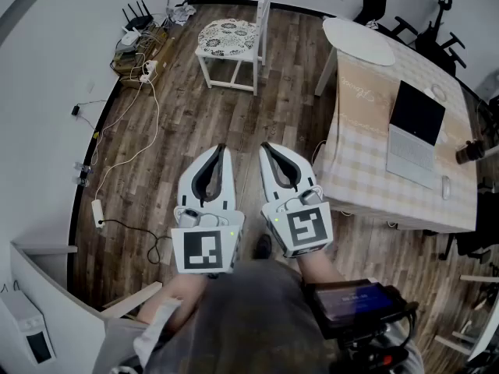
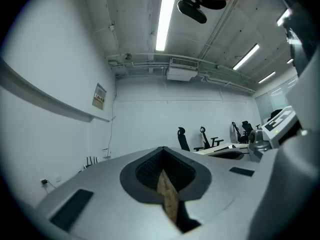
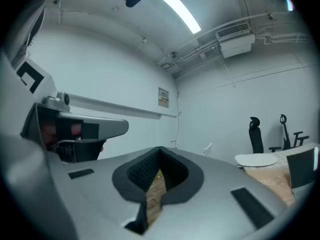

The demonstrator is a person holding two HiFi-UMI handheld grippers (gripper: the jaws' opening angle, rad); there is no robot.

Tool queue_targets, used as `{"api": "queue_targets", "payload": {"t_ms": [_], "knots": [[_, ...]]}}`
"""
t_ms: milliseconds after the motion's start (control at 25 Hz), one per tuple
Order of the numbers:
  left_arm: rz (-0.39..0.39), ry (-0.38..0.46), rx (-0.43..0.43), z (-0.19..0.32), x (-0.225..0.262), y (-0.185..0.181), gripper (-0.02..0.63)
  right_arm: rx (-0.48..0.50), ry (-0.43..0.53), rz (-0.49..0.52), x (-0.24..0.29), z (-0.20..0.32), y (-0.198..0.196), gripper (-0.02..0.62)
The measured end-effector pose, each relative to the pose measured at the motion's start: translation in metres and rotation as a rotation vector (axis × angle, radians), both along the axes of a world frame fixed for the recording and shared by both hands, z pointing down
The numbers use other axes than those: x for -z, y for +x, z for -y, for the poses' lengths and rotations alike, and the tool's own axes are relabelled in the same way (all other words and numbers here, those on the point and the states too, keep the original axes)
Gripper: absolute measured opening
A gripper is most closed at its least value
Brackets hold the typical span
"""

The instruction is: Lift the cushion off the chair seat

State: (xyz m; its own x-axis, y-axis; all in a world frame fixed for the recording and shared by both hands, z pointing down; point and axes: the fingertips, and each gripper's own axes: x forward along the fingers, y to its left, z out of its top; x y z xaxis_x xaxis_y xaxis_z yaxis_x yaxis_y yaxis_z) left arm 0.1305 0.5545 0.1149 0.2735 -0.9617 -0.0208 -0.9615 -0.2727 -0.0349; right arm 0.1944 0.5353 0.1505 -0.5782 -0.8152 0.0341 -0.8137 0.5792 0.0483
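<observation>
1. Presently, left gripper [image 1: 221,149] and right gripper [image 1: 264,146]: fingers of each pressed together, pinching nothing
2. Cushion [image 1: 228,36]: lying on the chair [image 1: 266,10] seat, well ahead of both pairs of fingertips, untouched
3. Step in hand, as judged: approach; lifting not yet begun
4. Next move likely calls for closing in, spreading the fingers, then pinching the cushion's edge

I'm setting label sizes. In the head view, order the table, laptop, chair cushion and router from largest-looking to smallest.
1. table
2. laptop
3. cushion, though it lies farther from the camera than the laptop, so this place is unsure
4. router
</observation>
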Motion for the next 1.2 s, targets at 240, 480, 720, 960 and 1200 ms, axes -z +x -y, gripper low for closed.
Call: {"api": "queue_targets", "payload": {"t_ms": [240,480,720,960,1200], "knots": [[-0.008,-0.014,0.019,0.006,-0.003,0.010,0.006,0.018,0.006,0.004,-0.001,0.007,0.010,0.002],[0.013,-0.033,0.051,0.007,-0.009,0.007,0.006,0.031,-0.042,0.021,-0.011,0.011,0.008,0.002],[-0.002,-0.071,0.070,0.036,-0.027,0.001,0.006,0.018,-0.084,0.035,-0.027,0.040,0.009,0.002],[-0.036,-0.047,0.046,0.095,-0.027,-0.017,0.006,0.004,-0.058,0.004,-0.031,0.092,-0.005,0.002],[-0.061,-0.024,0.005,0.162,-0.019,-0.050,0.006,-0.044,-0.089,-0.016,-0.024,0.157,-0.038,0.002]]}}
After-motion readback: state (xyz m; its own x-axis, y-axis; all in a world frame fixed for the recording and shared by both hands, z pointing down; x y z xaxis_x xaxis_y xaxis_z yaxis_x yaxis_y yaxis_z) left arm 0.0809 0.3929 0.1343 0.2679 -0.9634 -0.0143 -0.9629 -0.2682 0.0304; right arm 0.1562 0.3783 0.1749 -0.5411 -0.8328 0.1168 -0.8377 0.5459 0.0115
